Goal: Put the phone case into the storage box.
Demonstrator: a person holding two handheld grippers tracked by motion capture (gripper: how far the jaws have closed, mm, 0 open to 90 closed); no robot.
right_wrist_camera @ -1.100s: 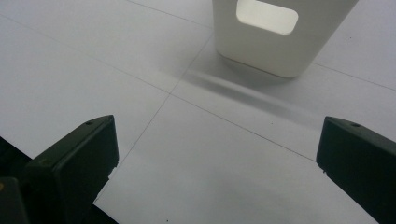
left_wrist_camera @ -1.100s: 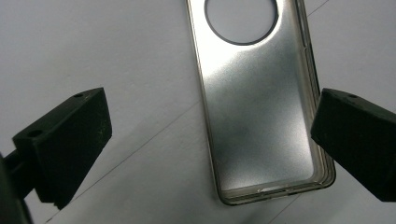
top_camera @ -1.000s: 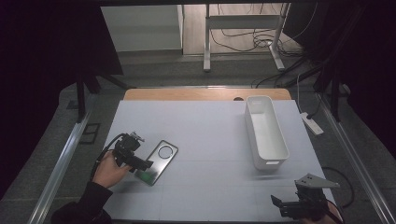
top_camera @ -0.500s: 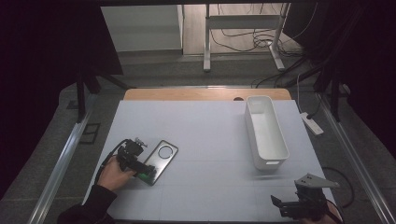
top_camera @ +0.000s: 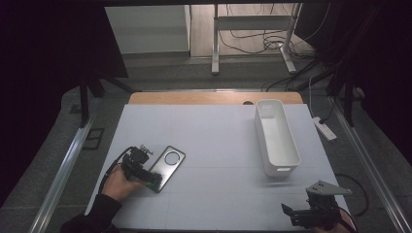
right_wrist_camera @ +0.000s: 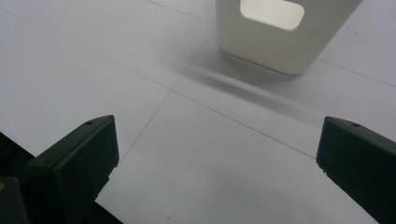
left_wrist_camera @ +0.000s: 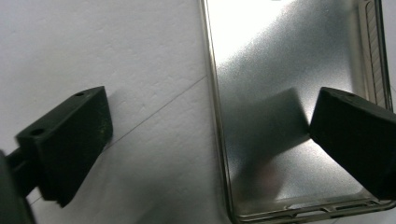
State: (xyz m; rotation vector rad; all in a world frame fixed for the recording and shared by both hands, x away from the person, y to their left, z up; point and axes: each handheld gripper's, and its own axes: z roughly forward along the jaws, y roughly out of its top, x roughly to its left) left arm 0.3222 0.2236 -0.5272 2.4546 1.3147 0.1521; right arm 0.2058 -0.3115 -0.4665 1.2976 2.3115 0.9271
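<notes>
Left gripper (top_camera: 145, 174) set over the near end of a clear phone case (top_camera: 165, 167) on the white worktop (top_camera: 214, 145).

In the left gripper view the fingers (left_wrist_camera: 70, 140) stand wide apart, one on the bare worktop (left_wrist_camera: 116, 70) and one above the phone case (left_wrist_camera: 280, 93), straddling its long edge and clamping nothing. The case lies flat at the left of the worktop, its round camera cutout toward the far end. The right gripper (top_camera: 311, 213) hovers at the near right corner, its fingers (right_wrist_camera: 74, 163) spread wide and empty, facing the handle end of a white rectangular bin (right_wrist_camera: 275, 32), which stands at the right side of the worktop (right_wrist_camera: 196, 140), well apart from the case.
</notes>
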